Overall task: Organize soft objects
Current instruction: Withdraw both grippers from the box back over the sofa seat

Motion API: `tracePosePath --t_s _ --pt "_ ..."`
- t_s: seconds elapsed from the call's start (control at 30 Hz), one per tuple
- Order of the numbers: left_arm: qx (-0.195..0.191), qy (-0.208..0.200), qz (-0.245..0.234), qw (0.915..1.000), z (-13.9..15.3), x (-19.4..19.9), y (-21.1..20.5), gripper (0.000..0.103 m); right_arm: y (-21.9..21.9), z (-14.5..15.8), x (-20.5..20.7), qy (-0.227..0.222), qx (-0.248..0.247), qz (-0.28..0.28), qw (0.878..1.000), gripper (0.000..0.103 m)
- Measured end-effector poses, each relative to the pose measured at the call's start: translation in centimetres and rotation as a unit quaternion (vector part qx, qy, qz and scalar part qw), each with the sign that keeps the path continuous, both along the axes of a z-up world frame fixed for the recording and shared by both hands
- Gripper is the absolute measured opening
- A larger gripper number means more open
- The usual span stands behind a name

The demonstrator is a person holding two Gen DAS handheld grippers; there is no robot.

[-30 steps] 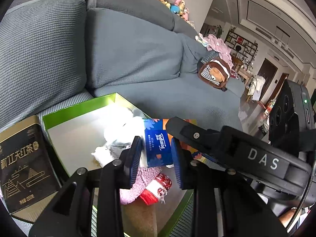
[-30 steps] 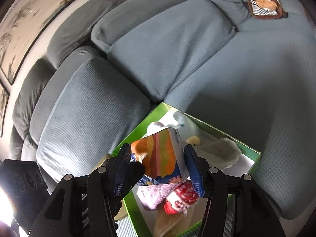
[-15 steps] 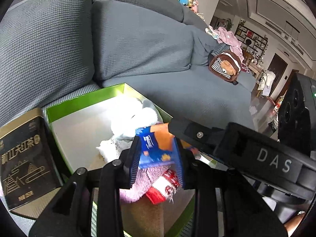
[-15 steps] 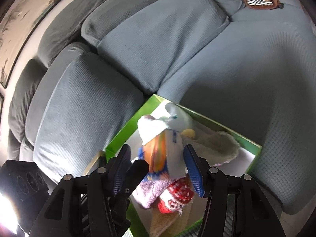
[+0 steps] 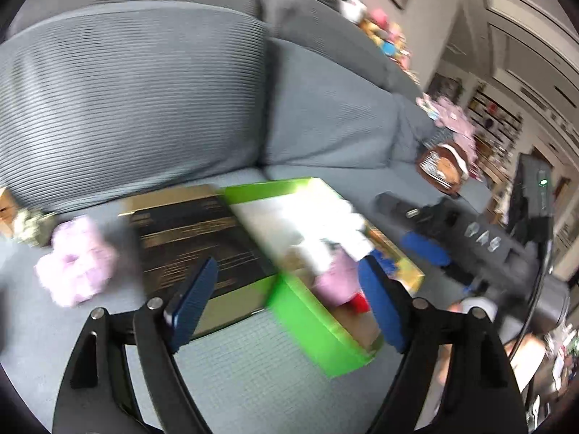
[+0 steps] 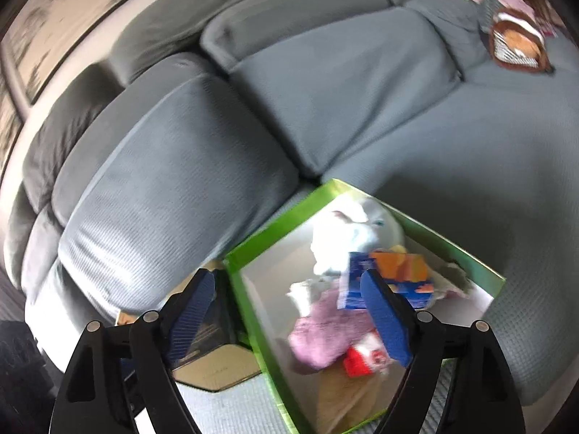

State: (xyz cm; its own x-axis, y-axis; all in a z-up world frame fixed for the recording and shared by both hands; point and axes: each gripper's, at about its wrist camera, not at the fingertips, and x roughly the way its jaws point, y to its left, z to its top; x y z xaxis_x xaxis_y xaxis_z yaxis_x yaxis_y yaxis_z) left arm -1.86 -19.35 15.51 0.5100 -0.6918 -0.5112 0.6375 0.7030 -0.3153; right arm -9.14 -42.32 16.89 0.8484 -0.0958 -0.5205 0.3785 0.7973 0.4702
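Observation:
A green box [image 6: 249, 311] stands on the grey sofa seat and holds a white plush [image 6: 354, 231], a pink knit item [image 6: 325, 332], a red-and-white piece [image 6: 362, 360] and a blue-and-orange tissue pack [image 6: 394, 282]. The box also shows in the left wrist view [image 5: 311, 322]. My right gripper [image 6: 289, 316] is open and empty above the box's near-left side. My left gripper [image 5: 286, 307] is open and empty over the box's near corner. A pink fluffy item [image 5: 76, 260] lies on the seat to the left.
A black and gold tea tin [image 5: 195, 238] lies against the box's left side, also seen in the right wrist view [image 6: 213, 329]. A brown bear bag [image 6: 517, 41] lies far along the sofa. Plush toys [image 5: 376, 32] line the sofa back. The right gripper's body [image 5: 481, 238] is at right.
Both grippers have opened and let go of the tissue pack, which now lies in the box. Both have pulled back, and the left view has swung left, showing the pink fluffy item.

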Motion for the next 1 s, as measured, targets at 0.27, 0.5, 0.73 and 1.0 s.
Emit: tracePosePath --t_s 0.27,0.5,0.73,1.0 --pt "0.042 0.041 0.187 0.9806 -2.7 1.4 13.0 0.081 8.5 2.9 2.0 -0.023 -0.061 0.102 0.993 0.091" --pt "0.056 0.112 0.333 0.9344 -8.0 3.2 22.8 0.079 18.8 2.7 6.3 0.005 -0.094 0.248 0.964 0.091" --pt "0.051 0.142 0.335 0.9302 -9.2 4.4 25.8 0.079 25.8 -0.9 13.3 0.076 -0.104 0.269 0.954 0.091" --pt "0.046 0.139 0.326 0.9341 -9.3 4.5 27.3 0.079 30.7 -7.4 19.5 0.144 -0.193 0.258 0.936 0.082"
